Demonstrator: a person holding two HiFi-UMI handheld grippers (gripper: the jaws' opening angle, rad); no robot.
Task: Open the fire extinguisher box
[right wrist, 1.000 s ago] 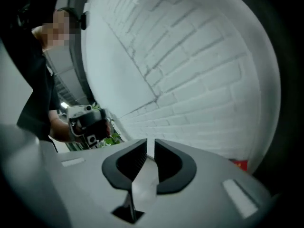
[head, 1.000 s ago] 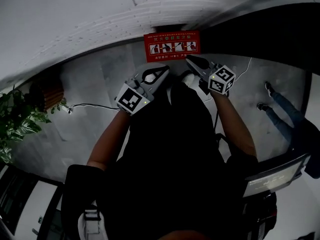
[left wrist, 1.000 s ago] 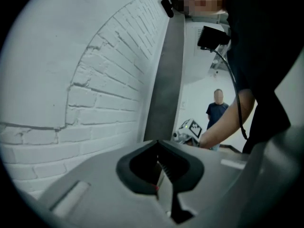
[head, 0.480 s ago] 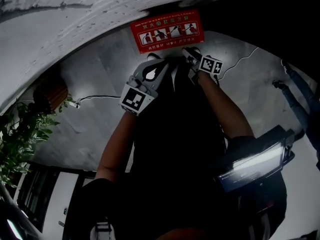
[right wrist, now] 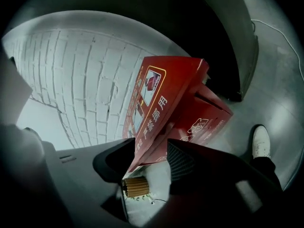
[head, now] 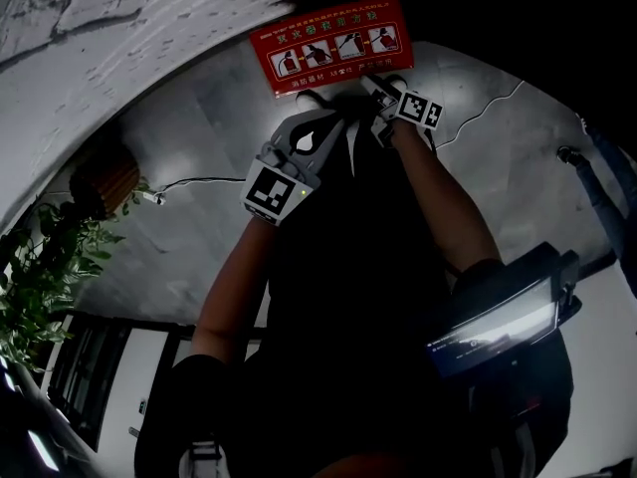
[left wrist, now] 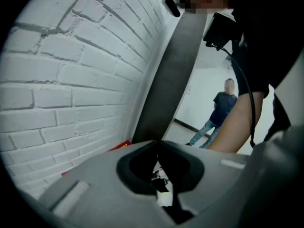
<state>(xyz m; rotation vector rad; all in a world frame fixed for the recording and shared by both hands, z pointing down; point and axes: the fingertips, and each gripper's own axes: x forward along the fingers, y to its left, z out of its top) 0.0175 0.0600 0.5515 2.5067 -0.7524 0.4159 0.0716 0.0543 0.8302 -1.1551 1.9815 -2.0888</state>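
Observation:
The red fire extinguisher box (head: 333, 46) stands against the white brick wall, its top printed with instruction pictures. In the right gripper view the box (right wrist: 175, 103) fills the middle. My right gripper (right wrist: 153, 148) has its jaws opening, and a lower red edge of the box lies between them, clear of the right pad. From the head view this gripper (head: 376, 86) reaches the box's front edge. My left gripper (head: 333, 119) hangs just below the box, off it. Its jaws (left wrist: 157, 144) meet at the tips with nothing held.
A potted plant (head: 45, 267) and a brown pot (head: 100, 182) stand at the left, with a cable (head: 199, 180) across the grey floor. A person (left wrist: 216, 113) stands farther off. A lit screen (head: 498, 317) hangs at my waist. My white shoe (right wrist: 261, 141) is beside the box.
Both grippers have moved up toward the red box, and the right one has reached its front edge. The view has swung so the box sits higher in the frame.

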